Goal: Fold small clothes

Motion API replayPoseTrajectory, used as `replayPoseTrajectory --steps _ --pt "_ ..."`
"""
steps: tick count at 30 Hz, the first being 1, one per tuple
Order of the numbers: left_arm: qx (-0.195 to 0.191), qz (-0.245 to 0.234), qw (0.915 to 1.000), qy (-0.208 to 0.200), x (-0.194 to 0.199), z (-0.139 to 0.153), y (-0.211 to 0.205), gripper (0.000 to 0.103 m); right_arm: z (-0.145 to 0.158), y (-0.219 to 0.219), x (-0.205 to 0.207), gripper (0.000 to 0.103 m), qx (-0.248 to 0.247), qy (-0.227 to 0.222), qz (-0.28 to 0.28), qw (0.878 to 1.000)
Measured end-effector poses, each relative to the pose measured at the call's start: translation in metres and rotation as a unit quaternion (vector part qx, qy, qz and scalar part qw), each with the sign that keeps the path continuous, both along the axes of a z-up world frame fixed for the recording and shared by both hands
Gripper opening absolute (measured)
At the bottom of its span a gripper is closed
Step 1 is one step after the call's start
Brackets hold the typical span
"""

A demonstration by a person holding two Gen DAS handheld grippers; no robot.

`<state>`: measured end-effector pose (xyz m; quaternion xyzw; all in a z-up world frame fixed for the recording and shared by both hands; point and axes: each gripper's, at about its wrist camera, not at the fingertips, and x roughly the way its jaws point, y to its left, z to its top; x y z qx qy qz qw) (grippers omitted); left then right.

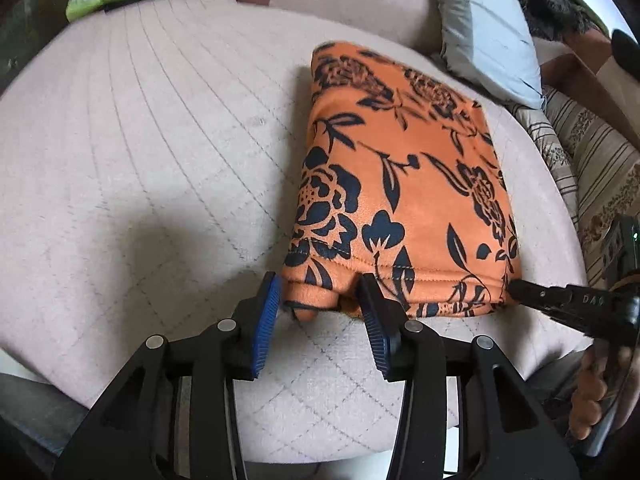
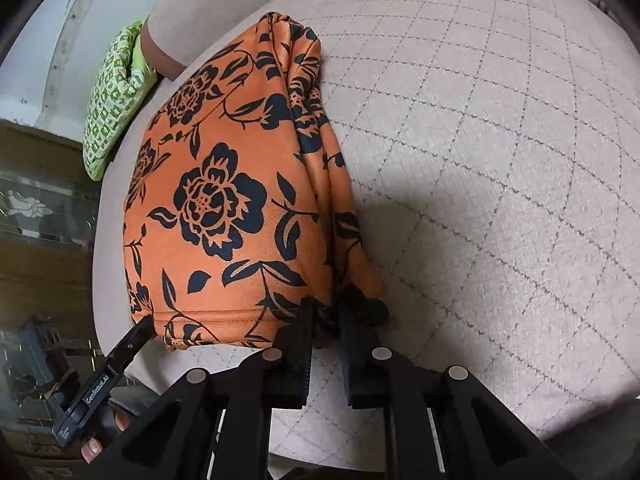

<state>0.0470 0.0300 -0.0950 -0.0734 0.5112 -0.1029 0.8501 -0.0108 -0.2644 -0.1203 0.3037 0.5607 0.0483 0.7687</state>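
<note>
Orange floral garment [image 1: 400,184] lies folded in compact stack on quilted cushion [image 1: 160,140], hem toward viewer. Left tool [image 1: 316,312] parted, straddling near-left corner, pads not pressing. Right tool [image 2: 324,344] nearly clenched, pinching bunched near-right corner, likely to square up fold.

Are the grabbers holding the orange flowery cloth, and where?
Right gripper pinches the orange cloth at its near corner. Left gripper is open around the other near corner.

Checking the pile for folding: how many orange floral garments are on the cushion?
1: the orange floral garment, folded on the quilted cushion; none visibly hidden.
</note>
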Motion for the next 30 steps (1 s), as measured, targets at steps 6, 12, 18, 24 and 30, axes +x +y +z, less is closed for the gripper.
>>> replayPoseTrajectory --steps 6,12,18,24,30 --pt "0.058 0.007 0.9973 -0.044 -0.041 0.014 -0.007 0.042 0.022 0.008 -0.031 0.014 0.028 -0.039 -0.016 0.999" --pt "0.096 0.026 0.9905 -0.094 -0.078 0.038 -0.011 0.044 0.047 0.041 -0.074 0.015 -0.016 -0.080 0.007 0.997" --pt "0.119 0.054 0.9831 -0.128 -0.123 0.062 -0.005 0.050 0.086 0.070 -0.116 0.024 -0.036 -0.158 0.019 0.987" --pt "0.087 0.070 0.9811 -0.157 -0.145 0.090 0.006 0.067 0.111 0.094 -0.137 0.048 -0.041 -0.178 0.069 0.981" --pt "0.129 0.027 0.9749 -0.179 -0.156 0.103 -0.009 0.070 0.127 0.095 -0.146 0.048 -0.115 -0.177 0.039 0.977"
